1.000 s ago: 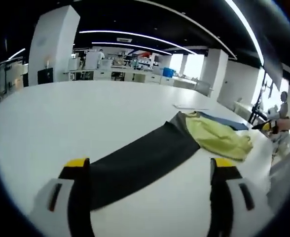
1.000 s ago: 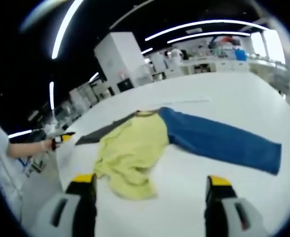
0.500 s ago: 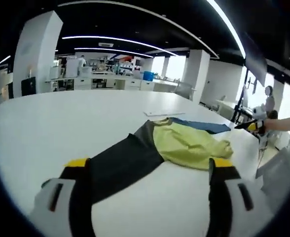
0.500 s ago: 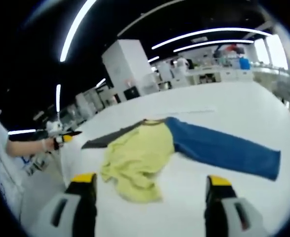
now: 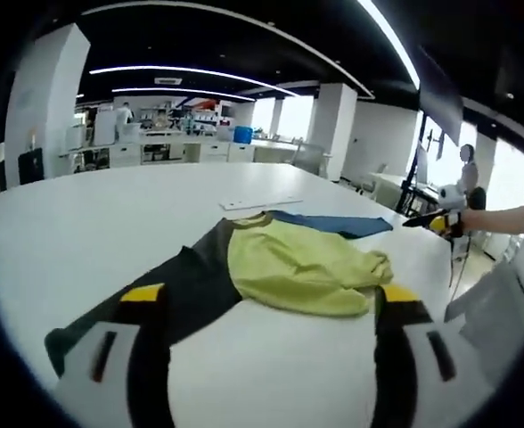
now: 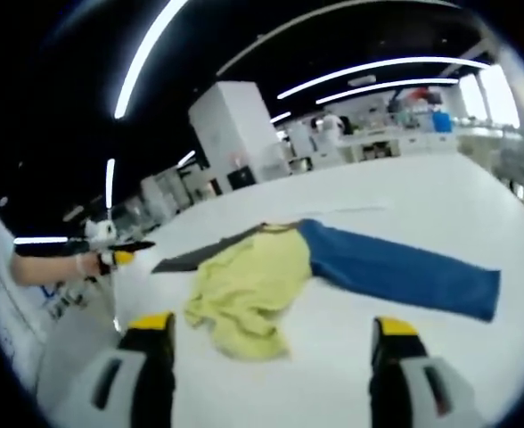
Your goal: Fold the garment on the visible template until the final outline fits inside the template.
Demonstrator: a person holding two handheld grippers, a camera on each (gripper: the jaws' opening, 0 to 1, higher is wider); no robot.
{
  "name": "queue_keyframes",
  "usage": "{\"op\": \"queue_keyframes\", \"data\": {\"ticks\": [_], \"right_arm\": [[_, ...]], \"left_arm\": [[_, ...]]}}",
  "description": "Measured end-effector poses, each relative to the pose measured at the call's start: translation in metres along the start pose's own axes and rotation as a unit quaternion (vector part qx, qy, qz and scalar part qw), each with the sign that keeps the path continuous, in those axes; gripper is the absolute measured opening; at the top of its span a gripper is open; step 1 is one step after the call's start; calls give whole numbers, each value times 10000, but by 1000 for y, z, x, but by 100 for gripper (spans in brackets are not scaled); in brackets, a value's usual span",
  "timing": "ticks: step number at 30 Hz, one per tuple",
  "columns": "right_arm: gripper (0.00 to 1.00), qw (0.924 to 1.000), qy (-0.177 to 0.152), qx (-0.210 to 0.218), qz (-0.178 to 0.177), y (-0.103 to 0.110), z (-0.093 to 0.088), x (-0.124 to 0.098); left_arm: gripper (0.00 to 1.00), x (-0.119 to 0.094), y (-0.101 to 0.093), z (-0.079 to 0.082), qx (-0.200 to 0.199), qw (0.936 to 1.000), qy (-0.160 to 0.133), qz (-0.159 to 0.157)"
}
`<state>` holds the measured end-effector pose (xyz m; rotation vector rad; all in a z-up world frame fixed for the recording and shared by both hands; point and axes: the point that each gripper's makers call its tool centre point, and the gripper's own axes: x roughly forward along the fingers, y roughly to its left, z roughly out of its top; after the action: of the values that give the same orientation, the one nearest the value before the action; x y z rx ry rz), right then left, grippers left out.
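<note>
Yellow-bodied garment (image 5: 302,272) with one dark and one blue sleeve lies crumpled on white table (image 5: 110,214), left gripper (image 5: 266,308) and right gripper (image 6: 269,337) hover jaws apart, empty.

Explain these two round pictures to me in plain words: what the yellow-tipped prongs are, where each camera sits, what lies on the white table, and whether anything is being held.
A person holds a two-jaw gripper in each hand, and a fisheye camera rides on each one. The yellow-tipped prongs at the bottom are jaws: the left gripper in the left gripper view, the right gripper in the right gripper view. Both stand open and hold nothing. On the white table lies one garment, spread out: a crumpled yellow body, a dark sleeve and a blue sleeve. Each view also catches the other hand at its edge. I cannot make out a folding template.
</note>
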<state>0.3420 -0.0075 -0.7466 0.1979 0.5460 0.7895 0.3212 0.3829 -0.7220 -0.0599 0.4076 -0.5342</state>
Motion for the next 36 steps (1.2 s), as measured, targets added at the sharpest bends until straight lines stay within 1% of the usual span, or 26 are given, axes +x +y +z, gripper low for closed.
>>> {"op": "queue_keyframes", "data": {"ticks": [7,9,10,13,15,18,20,21,23,24,26,27,28,30,31,32,33,34,36], "right_arm": [[91,10000,57,-61,40,5,0,1],[91,9999,79,-100,71,5,1,5],[90,9999,84,-104,70,5,2,6],[90,9997,145,-187,115,7,4,10],[90,9994,195,-245,124,5,6,14],[89,9991,228,-312,171,11,6,20],[89,9966,510,-609,225,13,-1,25],[88,9953,597,-718,236,14,-4,28],[87,9944,693,-732,316,15,-8,39],[85,9927,809,-827,336,18,-12,43],[78,9878,1024,-1121,341,21,-20,48],[77,9855,1173,-1165,375,23,-27,52],[76,9855,1224,-1111,394,23,-31,56],[75,9821,1392,-1220,360,17,-39,64],[72,9786,1533,-1340,296,12,-43,67],[69,9783,1564,-1326,298,11,-46,69],[65,9778,1653,-1255,295,9,-50,71],[59,9767,1758,-1192,293,8,-54,72],[48,9744,1848,-1261,214,5,-58,74]], "left_arm": [[89,7,-29,7,177,9995,-16,-248],[89,8,-33,8,163,9994,-27,-292],[88,8,-30,8,144,9994,-53,-300],[88,10,-36,9,157,9993,-78,-339],[88,10,-40,10,145,9992,-100,-366],[87,11,-42,9,222,9989,-77,-410],[86,13,-44,8,208,9988,-74,-441],[86,14,-46,8,140,9987,-93,-471],[86,16,-49,4,113,9987,-69,-487],[85,16,-50,2,127,9987,-42,-493],[85,16,-51,-1,54,9986,-51,-524],[85,16,-51,-1,40,9986,-56,-529],[84,16,-50,-2,29,9986,-56,-523],[84,16,-51,-4,-12,9987,-69,-513],[84,16,-51,-5,-57,9986,-97,-522],[84,16,-51,-6,-72,9986,-102,-514],[84,16,-51,-6,-91,9986,-114,-512],[84,15,-52,-7,-104,9986,-119,-508],[83,16,-51,-7,-145,9986,-135,-488]]}}
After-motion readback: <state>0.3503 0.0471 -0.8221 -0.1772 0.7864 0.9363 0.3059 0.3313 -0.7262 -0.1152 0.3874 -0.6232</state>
